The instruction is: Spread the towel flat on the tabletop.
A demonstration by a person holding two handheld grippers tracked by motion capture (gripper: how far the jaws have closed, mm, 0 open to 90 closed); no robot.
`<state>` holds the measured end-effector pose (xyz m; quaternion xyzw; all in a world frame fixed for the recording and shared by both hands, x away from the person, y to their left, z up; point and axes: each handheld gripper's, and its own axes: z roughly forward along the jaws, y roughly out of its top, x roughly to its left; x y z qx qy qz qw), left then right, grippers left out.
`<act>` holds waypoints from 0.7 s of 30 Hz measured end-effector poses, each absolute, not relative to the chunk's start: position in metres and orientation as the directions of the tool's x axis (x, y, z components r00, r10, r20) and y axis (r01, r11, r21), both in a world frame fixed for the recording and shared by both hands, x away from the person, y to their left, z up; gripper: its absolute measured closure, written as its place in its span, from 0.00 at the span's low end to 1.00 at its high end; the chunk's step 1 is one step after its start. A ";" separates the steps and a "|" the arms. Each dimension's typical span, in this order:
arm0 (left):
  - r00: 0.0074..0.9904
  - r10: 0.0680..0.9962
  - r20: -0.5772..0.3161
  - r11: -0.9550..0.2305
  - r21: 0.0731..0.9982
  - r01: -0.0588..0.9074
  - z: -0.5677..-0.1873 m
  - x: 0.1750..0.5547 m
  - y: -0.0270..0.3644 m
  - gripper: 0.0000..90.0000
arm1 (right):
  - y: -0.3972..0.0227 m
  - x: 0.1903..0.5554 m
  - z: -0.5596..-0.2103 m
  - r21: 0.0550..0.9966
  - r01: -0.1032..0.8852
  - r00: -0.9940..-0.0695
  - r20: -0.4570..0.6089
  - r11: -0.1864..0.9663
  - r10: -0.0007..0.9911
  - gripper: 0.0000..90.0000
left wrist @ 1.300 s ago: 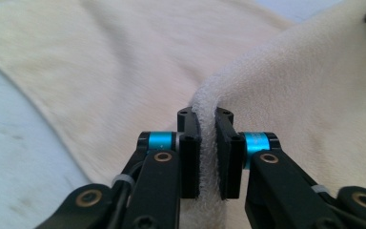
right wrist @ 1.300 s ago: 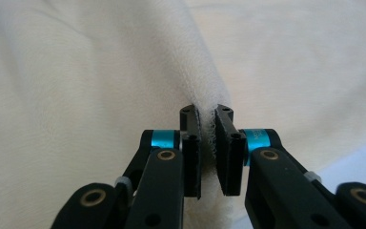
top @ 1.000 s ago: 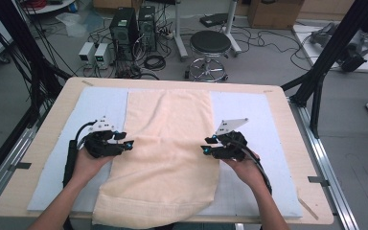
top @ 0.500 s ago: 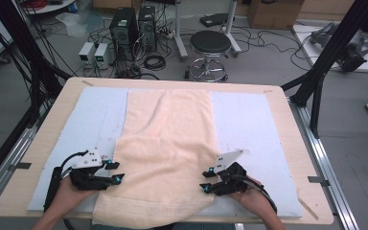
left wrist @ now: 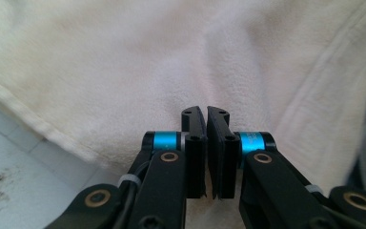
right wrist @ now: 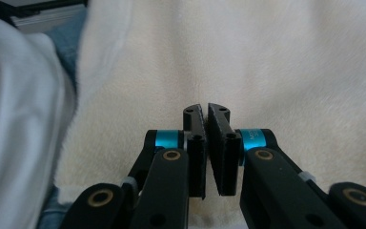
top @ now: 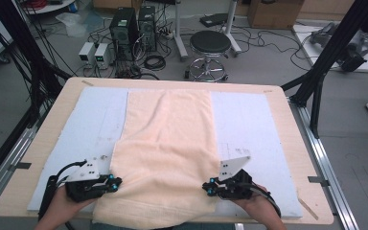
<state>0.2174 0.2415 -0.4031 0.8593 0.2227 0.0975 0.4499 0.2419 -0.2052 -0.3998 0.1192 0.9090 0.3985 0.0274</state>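
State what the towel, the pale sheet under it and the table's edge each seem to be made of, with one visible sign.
Towel: soft cream terry cloth, judging by its fuzzy nap and stitched hem. Pale sheet: probably matte light-blue foam or board, flat and stiff, with faint grid lines. Table's edge: light wood or wood-look laminate, smooth tan surface.

The high view looks forward and down over the whole table [top: 38, 143] from the near side. Each tool's own camera sits very close behind its black jaws, facing the cream towel [top: 167, 143], the part of the scene all three views share, at 6 o'clock.
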 end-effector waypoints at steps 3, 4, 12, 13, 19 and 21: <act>0.886 0.462 -0.036 -0.466 0.840 0.277 -0.388 0.195 0.250 0.95 | -0.210 0.221 -0.383 0.752 0.167 -0.976 0.033 0.638 0.216 0.93; 0.888 0.457 -0.037 -0.456 0.848 0.271 -0.384 0.187 0.252 0.95 | -0.211 0.214 -0.378 0.759 0.162 -0.978 0.037 0.631 0.207 0.90; 0.875 0.482 -0.048 -0.422 0.862 0.280 -0.389 0.182 0.255 0.69 | -0.212 0.210 -0.371 0.757 0.144 -0.971 -0.016 0.637 0.238 0.72; 0.873 0.485 -0.056 -0.425 0.857 0.291 -0.395 0.189 0.252 0.68 | -0.209 0.216 -0.377 0.752 0.149 -0.971 -0.013 0.643 0.240 0.72; 0.889 0.455 -0.054 -0.527 0.789 0.317 -0.424 0.224 0.230 0.67 | -0.191 0.247 -0.418 0.691 0.169 -0.972 -0.001 0.703 0.234 0.70; 0.898 0.438 -0.051 -0.569 0.757 0.320 -0.430 0.234 0.223 0.67 | -0.186 0.254 -0.429 0.657 0.168 -0.973 -0.009 0.735 0.230 0.72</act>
